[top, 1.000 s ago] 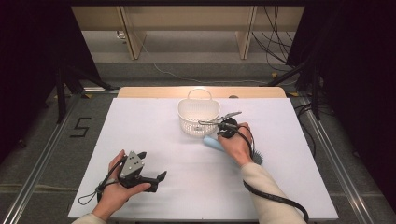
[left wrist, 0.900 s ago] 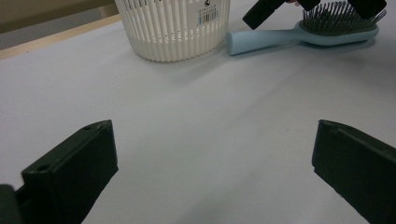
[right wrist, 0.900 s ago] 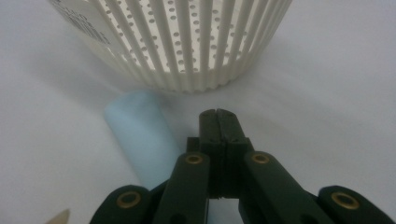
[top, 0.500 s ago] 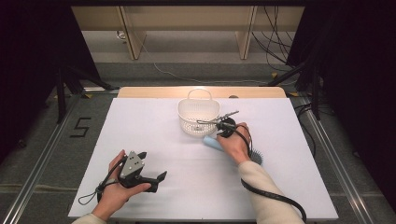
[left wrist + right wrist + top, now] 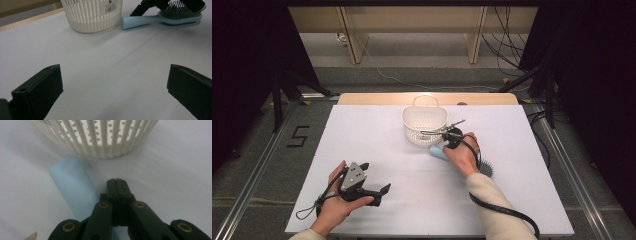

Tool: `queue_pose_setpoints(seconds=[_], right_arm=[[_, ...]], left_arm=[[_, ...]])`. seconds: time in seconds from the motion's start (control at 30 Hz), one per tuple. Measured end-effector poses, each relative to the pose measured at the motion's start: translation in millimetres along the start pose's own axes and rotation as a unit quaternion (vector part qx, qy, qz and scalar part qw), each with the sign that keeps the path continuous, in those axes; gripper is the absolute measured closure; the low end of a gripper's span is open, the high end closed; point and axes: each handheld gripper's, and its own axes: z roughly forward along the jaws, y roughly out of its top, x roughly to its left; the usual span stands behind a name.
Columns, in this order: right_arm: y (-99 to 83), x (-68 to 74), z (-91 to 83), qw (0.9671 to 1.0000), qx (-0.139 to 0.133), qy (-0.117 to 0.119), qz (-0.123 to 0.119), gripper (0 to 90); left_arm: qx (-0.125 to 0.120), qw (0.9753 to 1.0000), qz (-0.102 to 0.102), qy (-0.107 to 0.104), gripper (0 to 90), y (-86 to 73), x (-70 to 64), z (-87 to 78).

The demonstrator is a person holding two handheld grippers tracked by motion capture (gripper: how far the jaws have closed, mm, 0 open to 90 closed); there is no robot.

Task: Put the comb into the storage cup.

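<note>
A light blue hairbrush (image 5: 436, 152) lies on the white table just in front of a white slotted basket (image 5: 424, 125). Its bristled head (image 5: 180, 11) points away from the basket. My right gripper (image 5: 117, 182) is shut with nothing between its jaws. Its tip sits low beside the brush handle (image 5: 72, 188), a little short of the basket wall (image 5: 100, 137). From above, the right gripper (image 5: 447, 144) and hand cover the brush's middle. My left gripper (image 5: 376, 176) rests near the front left of the table. Its jaws (image 5: 115, 82) stand wide open over bare table, facing the basket (image 5: 92, 15).
The white table top (image 5: 522, 150) has open room on both sides of the basket and between the two hands. A wooden strip (image 5: 377, 98) runs along the far edge. Cables trail from both grippers towards the front edge.
The right hand has shifted only slightly over the brush, its jaws staying shut. The left gripper has not moved.
</note>
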Motion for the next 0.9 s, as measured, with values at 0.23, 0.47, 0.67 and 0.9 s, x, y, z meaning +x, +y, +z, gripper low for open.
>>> queue_pose_setpoints(seconds=[0.23, 0.47, 0.67, 0.9], right_arm=[[0.7, 0.7, -0.5, 1.0000, 0.008, -0.002, -0.003, 90.0], [2.8, 1.0, -0.5, 0.9998, 0.018, -0.001, -0.005, 90.0], [4.2, 1.2, -0.1, 0.9997, 0.023, -0.002, -0.004, 90.0], [4.9, 2.1, -0.4, 0.9996, 0.027, -0.004, -0.004, 90.0]], left_arm=[[0.000, 1.0000, 0.000, 0.000, 0.0, 0.0, -0.2, 0.1], [0.000, 1.0000, 0.000, 0.000, 0.0, 0.1, -0.4, 0.0], [0.000, 1.0000, 0.001, -0.001, 0.0, 0.0, -0.4, 0.2], [0.000, 1.0000, 0.000, -0.001, 0.0, 0.0, -0.4, 0.1]])
